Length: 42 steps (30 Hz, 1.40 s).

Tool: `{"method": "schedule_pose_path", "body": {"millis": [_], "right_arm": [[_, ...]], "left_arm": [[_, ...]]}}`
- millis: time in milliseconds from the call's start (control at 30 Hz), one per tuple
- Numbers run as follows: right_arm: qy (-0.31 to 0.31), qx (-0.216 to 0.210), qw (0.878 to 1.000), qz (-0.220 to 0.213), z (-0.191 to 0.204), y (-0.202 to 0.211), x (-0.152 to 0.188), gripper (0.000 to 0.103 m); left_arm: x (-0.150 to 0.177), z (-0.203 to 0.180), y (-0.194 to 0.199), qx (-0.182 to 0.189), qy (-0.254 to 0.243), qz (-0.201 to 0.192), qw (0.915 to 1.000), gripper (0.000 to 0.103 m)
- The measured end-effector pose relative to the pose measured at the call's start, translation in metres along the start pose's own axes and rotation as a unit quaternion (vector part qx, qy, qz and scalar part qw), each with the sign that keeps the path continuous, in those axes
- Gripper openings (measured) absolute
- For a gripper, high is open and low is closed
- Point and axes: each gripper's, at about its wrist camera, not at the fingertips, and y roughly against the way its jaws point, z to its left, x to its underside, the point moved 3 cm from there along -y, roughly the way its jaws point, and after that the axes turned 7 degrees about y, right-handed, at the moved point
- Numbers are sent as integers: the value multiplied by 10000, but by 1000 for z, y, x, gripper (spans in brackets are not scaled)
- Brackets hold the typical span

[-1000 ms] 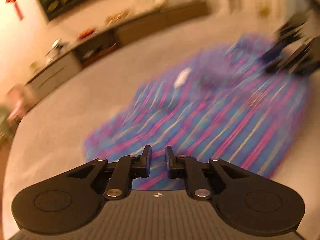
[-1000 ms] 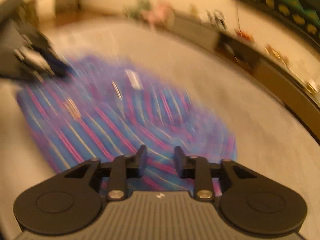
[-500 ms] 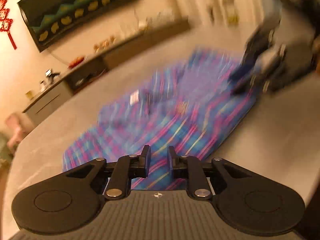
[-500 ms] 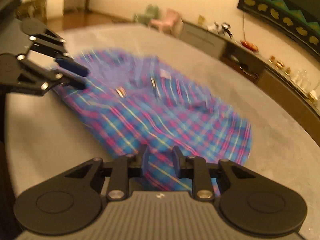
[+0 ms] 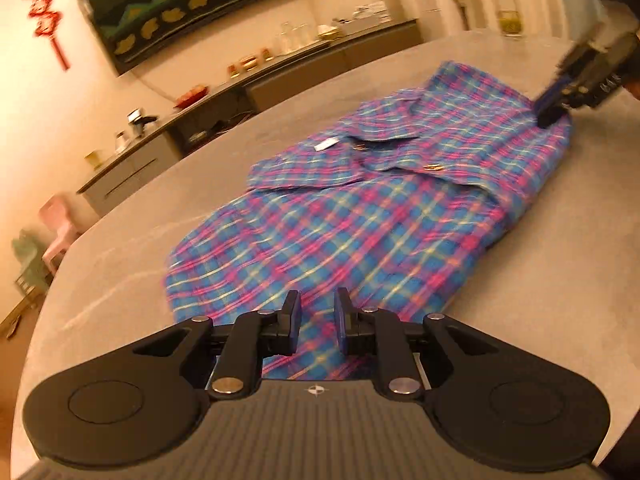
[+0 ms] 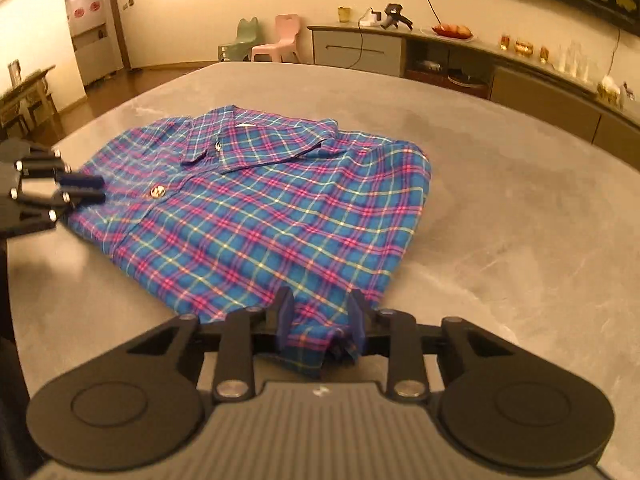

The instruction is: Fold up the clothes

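Note:
A blue, pink and yellow plaid shirt (image 5: pixel 380 216) (image 6: pixel 260 208) lies folded on the grey table (image 5: pixel 120 280) (image 6: pixel 500 220), collar and buttons facing up. My left gripper (image 5: pixel 316 316) is narrowly shut on the shirt's near edge; the right wrist view shows this gripper (image 6: pixel 80 189) at the shirt's left corner. My right gripper (image 6: pixel 320 320) is shut on a bunched fold of the shirt's other edge, which sits slightly raised between the fingers. In the left wrist view, the right gripper (image 5: pixel 554 108) is at the shirt's far right corner.
A long low sideboard (image 6: pixel 440 56) (image 5: pixel 280 76) with glasses, fruit and small items runs along the wall beyond the table. A pink chair (image 6: pixel 280 40) and a green chair (image 6: pixel 240 40) stand on the floor past the table's rounded far edge.
Both grippers swept fast with the shirt, blurring the views, and have now slowed. The shirt has settled flat on the table. The gaps between the fingers look unchanged.

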Motion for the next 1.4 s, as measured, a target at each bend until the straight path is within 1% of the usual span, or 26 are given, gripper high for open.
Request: {"method": "schedule_pose_path", "body": {"millis": [100, 233, 267, 300, 367, 400, 433, 467, 500, 533, 567, 600, 633, 700, 800, 833, 933, 1000, 1133, 1200, 1233, 1267, 1333, 1400], "right_arm": [[41, 75, 10000, -3, 2, -3, -3, 28], [169, 235, 9996, -42, 6, -3, -9, 29], [201, 276, 9994, -52, 7, -3, -11, 22], [233, 316, 9992, -62, 8, -3, -12, 19], [297, 396, 9987, -81, 11, -3, -16, 18], [329, 436, 9985, -91, 12, -3, -17, 18], [361, 476, 9982, -101, 13, -3, -19, 18], [393, 516, 9978, -110, 14, -3, -20, 18], [425, 556, 9975, -120, 15, -3, -22, 18], [457, 596, 9971, -130, 16, -3, -24, 18], [537, 670, 9963, -12, 17, -10, -23, 15], [613, 807, 9948, 128, 15, -20, -23, 16], [630, 970, 9932, 142, 11, -24, -26, 16], [535, 1343, 9892, 248, -6, -35, -35, 16], [365, 1677, 9846, 320, -39, -53, -48, 16], [307, 1732, 9839, 319, -50, -59, -53, 16], [63, 1738, 9845, 211, -84, -76, -64, 16], [-150, 1683, 9855, 147, -106, -86, -70, 16], [-842, 1165, 9896, 95, -148, -101, -82, 16], [-1185, 878, 9889, 181, -170, -103, -89, 17], [-1278, 854, 9880, 127, -178, -103, -96, 17], [-1320, 901, 9871, -2, -184, -103, -103, 19], [-1354, 1006, 9855, -186, -192, -103, -113, 19], [-1236, 1146, 9856, -135, -191, -107, -113, 19]], "left_arm": [[7, 21, 2, -62, 373, 160, 9992, 21], [10, 34, 5, -298, 572, 205, 9977, 21], [9, 34, 8, -327, 615, 182, 9974, 21], [7, 33, 13, -315, 638, 94, 9974, 21], [2, 21, 20, -14, 580, -100, 9983, 24], [-1, 14, 23, 160, 542, -191, 9982, 29], [-2, 6, 21, 262, 433, -177, 9986, 29], [0, 1, 15, 260, 291, -101, 9992, 29], [0, -2, 9, 170, 207, -108, 9996, 29], [-2, 1, 3, 155, 274, -80, 9995, 29], [-6, 6, -4, 194, 402, -9, 9990, 29], [-12, 12, -12, 257, 522, 54, 9983, 29], [-19, 18, -21, 332, 636, 115, 9974, 29], [-38, 27, -44, 319, 574, 187, 9977, 29], [-71, 33, -82, 187, 261, 234, 9992, 29], [-80, 34, -92, 181, 280, 266, 9991, 29], [-99, 37, -115, 309, 460, 319, 9980, 29], [-101, 39, -119, 391, 506, 310, 9975, 29], [-103, 41, -124, 537, 577, 290, 9965, 29], [-104, 43, -126, 610, 613, 280, 9959, 29], [-104, 44, -126, 663, 652, 292, 9952, 29], [-104, 46, -127, 710, 699, 310, 9945, 29], [-103, 48, -127, 769, 731, 319, 9938, 29], [-103, 51, -129, 811, 696, 314, 9938, 29]]}}
